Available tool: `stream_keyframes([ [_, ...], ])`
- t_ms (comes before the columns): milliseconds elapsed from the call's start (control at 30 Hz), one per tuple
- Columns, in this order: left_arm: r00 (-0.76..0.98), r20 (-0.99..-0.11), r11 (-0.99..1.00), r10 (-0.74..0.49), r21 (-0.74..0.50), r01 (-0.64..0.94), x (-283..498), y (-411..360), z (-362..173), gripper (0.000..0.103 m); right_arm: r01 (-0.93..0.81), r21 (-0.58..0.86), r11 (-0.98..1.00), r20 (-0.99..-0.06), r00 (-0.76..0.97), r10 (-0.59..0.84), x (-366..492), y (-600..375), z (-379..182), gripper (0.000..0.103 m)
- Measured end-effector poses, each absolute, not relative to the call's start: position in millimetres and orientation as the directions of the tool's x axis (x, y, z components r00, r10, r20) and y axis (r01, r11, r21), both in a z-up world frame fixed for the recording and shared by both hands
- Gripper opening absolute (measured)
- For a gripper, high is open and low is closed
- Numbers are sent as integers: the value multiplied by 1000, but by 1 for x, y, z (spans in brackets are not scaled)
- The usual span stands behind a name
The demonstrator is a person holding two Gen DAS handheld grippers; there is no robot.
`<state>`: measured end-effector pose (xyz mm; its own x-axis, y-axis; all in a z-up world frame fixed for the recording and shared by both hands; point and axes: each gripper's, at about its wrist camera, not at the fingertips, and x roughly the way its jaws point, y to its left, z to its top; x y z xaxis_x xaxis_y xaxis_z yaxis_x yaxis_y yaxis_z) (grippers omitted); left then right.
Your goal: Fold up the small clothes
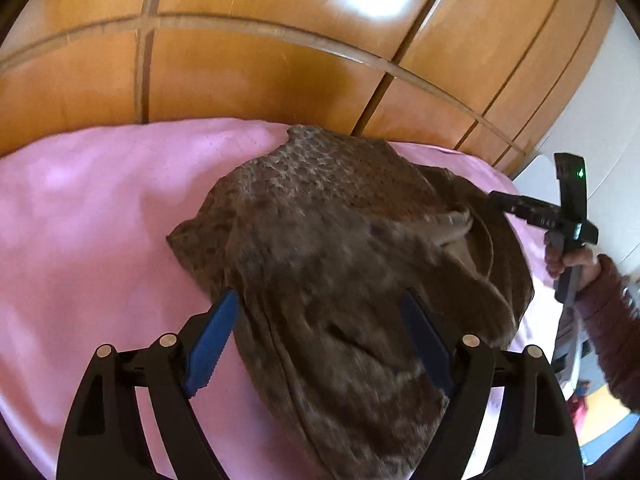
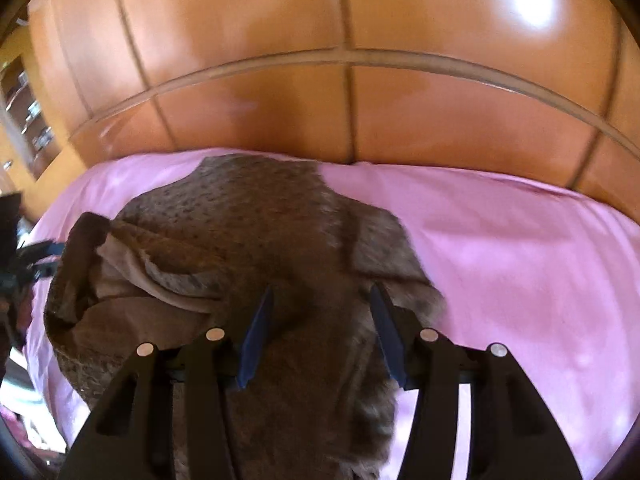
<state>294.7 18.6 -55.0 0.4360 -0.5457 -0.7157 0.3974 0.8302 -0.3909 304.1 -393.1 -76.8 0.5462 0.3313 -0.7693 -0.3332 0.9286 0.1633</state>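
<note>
So there's a brown speckled knit garment (image 1: 340, 248) lying rumpled on a bed with a smooth pink sheet (image 1: 88, 216), and right behind the bed is a wall of glossy orange-brown wooden wardrobe doors (image 1: 248, 60) with a bright glare patch on them.

The garment isn't flat at all. It's bunched into a heap, with a lighter tan ribbed edge curling up on one side, and the lower part trails toward the near edge of the bed in both wrist views.

The left gripper (image 1: 320, 336) hangs over the near part of the garment with its blue-padded fingers (image 1: 212, 340) spread wide. The cloth runs between them, but the pads aren't pinching anything.

The right gripper (image 2: 322, 336) is about halfway apart, also hovering over the brown fabric, with nothing clamped that I can see. Its pads look clear of the cloth, though the shot is blurry. In the left wrist view you can see that same black gripper coming in from the right edge of the bed, held by a person's hand (image 1: 576, 260) in a dark reddish sleeve (image 1: 616, 320), its tip right at the garment's far side.
</note>
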Motion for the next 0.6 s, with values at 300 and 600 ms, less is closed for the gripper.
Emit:
stream_keyframes([
  [300,319,-708,760,-630,-478,440,330,8,-70,55,-447,118,886,-849,417,324,336,-361,-96,8],
  [600,422,-520,669,-743,-602,435,327,36,-41,8,-246,339,908,-683,599,417,327,-434,-58,5],
])
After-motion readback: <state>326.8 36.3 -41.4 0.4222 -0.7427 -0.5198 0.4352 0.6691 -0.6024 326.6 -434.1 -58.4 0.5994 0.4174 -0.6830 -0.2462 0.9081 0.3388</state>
